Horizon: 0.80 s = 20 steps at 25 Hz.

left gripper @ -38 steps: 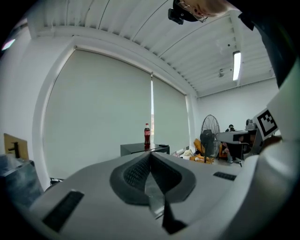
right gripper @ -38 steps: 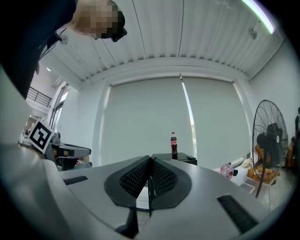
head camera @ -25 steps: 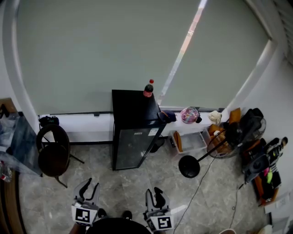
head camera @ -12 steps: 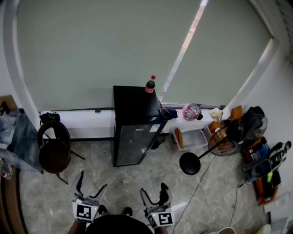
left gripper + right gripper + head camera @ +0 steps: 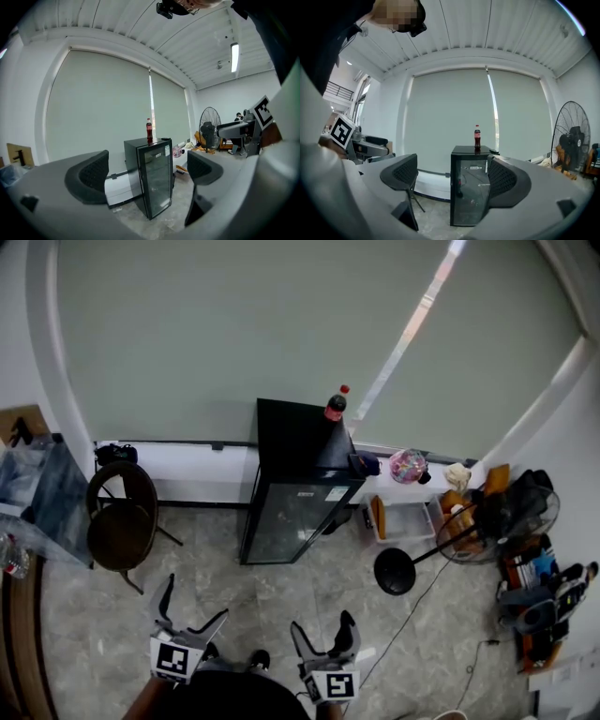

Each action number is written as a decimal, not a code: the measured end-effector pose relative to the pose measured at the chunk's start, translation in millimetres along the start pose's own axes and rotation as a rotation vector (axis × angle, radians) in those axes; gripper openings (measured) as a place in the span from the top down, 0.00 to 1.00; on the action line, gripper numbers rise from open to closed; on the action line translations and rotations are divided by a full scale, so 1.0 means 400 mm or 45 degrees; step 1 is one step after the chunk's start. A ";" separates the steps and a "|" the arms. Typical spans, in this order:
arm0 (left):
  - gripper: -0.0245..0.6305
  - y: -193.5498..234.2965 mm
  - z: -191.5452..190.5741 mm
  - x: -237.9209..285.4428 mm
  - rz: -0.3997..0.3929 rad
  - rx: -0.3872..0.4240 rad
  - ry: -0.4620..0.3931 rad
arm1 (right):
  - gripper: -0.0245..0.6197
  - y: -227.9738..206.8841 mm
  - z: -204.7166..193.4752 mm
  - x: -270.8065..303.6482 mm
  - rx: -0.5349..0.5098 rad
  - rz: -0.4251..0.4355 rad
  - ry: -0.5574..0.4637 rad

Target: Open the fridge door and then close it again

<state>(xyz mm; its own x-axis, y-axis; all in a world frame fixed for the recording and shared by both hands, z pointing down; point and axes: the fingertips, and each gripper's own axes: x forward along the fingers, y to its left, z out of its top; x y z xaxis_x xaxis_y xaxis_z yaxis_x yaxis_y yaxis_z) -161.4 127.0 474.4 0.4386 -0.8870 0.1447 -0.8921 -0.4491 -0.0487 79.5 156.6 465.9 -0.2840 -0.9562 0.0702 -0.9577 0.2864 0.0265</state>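
The pale roller blind (image 5: 281, 334) fills the far wall, and the grey tiled floor (image 5: 281, 592) runs from it back to where I stand. Against the low sill under the blind stands the fridge (image 5: 298, 488), a small black upright with a glass door. The door is shut, and the fridge is well apart from both my tools across open floor. A round-backed chair (image 5: 120, 521) sits to its left and a pedestal fan (image 5: 469, 531) to its right.

My left gripper (image 5: 195, 601) and right gripper (image 5: 322, 626) hang low in front of me, pointing roughly level at the fridge. Both sets of jaws have just been opening and now stand spread wide. Nothing is between them except the distant fridge seen through the gap, so I have hold of nothing.

A cola bottle (image 5: 336, 404) stands upright on the fridge's top, near its front corner.

I expect the door to be rigid and fairly light but held by a magnetic seal, so it should resist and then give suddenly. The glass is smooth and breakable, so I would take the door's frame at its free vertical edge. I cannot make out a handle from here. A sharp tug could rock this small cabinet and tip the bottle.
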 end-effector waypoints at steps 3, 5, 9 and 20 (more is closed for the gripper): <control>0.19 0.018 0.001 -0.007 -0.010 -0.015 0.002 | 0.25 0.011 -0.002 0.003 -0.001 -0.016 0.009; 0.19 0.033 -0.001 -0.011 -0.021 -0.023 -0.001 | 0.25 0.028 -0.004 0.005 0.012 -0.026 0.009; 0.19 0.062 -0.016 -0.015 -0.046 -0.037 0.004 | 0.25 0.074 -0.008 0.005 0.053 -0.038 -0.002; 0.19 0.080 -0.023 0.017 -0.134 -0.087 -0.002 | 0.25 0.128 -0.030 0.017 0.045 -0.064 0.041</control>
<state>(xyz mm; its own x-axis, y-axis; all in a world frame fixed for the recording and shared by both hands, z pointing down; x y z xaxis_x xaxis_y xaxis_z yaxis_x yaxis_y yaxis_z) -187.9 107.7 482.8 0.5304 -0.8354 0.1441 -0.8464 -0.5315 0.0342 29.0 165.7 479.7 -0.2344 -0.9668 0.1014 -0.9719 0.2352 -0.0042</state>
